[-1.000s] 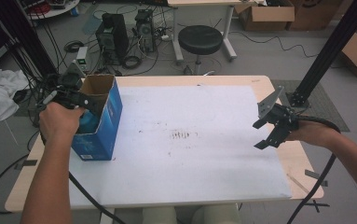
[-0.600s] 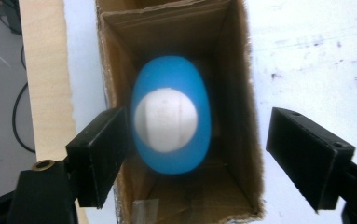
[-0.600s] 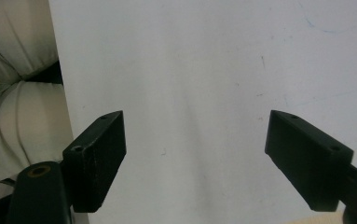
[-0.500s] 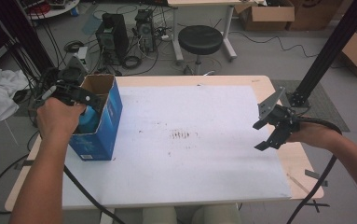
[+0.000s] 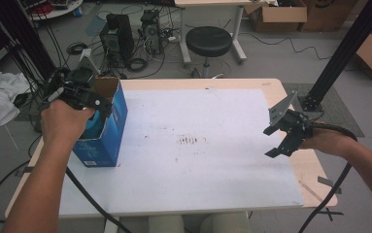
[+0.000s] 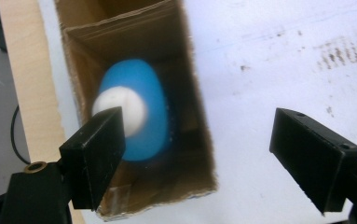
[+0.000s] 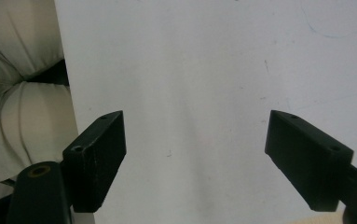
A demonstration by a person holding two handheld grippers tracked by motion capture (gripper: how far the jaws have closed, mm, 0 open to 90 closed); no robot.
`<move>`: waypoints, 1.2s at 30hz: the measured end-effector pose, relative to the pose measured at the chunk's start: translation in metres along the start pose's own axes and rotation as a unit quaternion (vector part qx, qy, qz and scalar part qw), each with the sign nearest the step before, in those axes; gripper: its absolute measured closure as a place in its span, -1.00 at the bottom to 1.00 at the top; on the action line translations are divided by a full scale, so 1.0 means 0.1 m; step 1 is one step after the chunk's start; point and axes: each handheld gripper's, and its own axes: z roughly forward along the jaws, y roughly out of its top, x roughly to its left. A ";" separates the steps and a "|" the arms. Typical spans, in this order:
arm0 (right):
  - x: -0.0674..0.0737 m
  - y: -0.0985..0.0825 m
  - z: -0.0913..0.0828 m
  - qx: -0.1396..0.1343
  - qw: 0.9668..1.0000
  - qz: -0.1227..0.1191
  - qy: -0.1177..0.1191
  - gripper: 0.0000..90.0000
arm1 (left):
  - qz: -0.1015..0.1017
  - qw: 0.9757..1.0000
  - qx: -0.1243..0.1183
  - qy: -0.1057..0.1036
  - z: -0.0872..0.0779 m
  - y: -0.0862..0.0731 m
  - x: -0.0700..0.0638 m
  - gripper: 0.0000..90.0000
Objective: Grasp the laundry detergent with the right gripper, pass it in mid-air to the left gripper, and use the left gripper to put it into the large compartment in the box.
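Left gripper [image 6: 195, 154] jaws have just been opening and now stand wide, nothing between them. Compared with a second ago, the left hand has lifted up and off the carton mouth in the high view. The blue bottle [image 6: 141, 109] lies down inside the blue carton [image 5: 107, 127], with no pad touching it. My read: the drop into the carton is done and the left hand is clearing out.

Right gripper [image 5: 284, 137] has not moved over the last second. It hovers over the right edge of the worktop [image 5: 212, 174], jaws wide apart and empty. In the right gripper view [image 7: 195, 154] there is only the white sheet beneath it, plus the person's light trousers off the near edge.

Bottle: rounded blue body, white cap [image 6: 120, 105] facing up toward the opening. It is motion-blurred in the left gripper view, so it may not have settled; I can't tell. In the high view a sliver of blue [image 5: 92, 127] shows through the carton mouth.

Carton: tall and narrow, blue printed outside, raw brown cardboard inside, top flaps open. It stands upright at the left end of the worktop, near the edge, and does not look tipped.

Judgement: the placement step is essentially complete. What probably remains is closing the flaps or moving the carton.
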 end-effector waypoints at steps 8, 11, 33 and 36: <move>0.02 0.04 0.00 -0.001 1.000 -0.001 0.000 -0.55 | 0.037 0.999 -0.004 -0.010 -0.07 0.04 -0.21 -0.58; 0.03 0.04 0.01 0.001 1.000 -0.002 -0.001 -0.55 | 0.052 0.999 -0.006 -0.014 -0.08 0.06 -0.29 -0.59; 0.03 0.11 0.04 0.004 1.000 0.005 0.000 -0.56 | 0.160 0.986 -0.004 -0.050 -0.03 0.25 -1.00 -0.59; 0.02 0.12 0.04 0.004 1.000 0.005 0.001 -0.56 | 0.172 0.984 -0.004 -0.054 -0.01 0.27 -1.08 -0.59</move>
